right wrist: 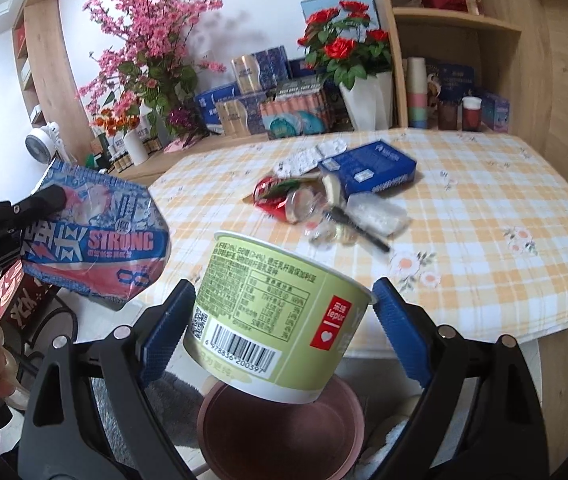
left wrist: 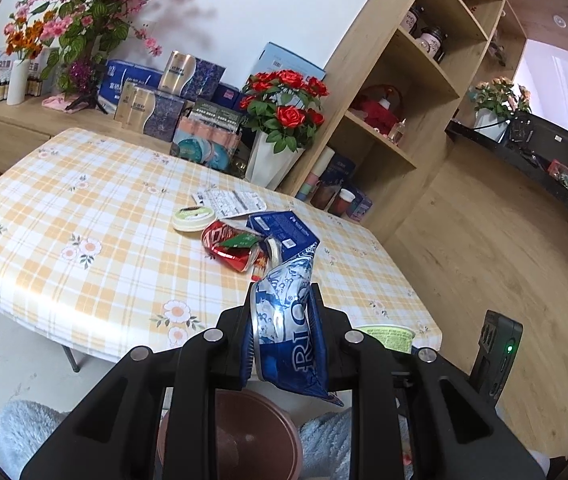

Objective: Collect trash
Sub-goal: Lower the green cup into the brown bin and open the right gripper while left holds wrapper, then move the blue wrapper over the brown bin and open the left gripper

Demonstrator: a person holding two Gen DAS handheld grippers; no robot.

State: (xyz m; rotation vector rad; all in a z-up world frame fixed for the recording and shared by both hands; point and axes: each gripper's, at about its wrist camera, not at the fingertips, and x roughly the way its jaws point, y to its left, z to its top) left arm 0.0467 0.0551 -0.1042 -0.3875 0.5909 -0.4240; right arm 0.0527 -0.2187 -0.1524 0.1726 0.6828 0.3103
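Where green cup [right wrist: 272, 316] hides bin [right wrist: 284, 436], rim only

Bright, even daylight throughout; glare is blown out at the big window [left wrist: 564, 80], soft flower shadows are cast on the white wall [right wrist: 244, 20], and edges are heavily fisheye-warped.
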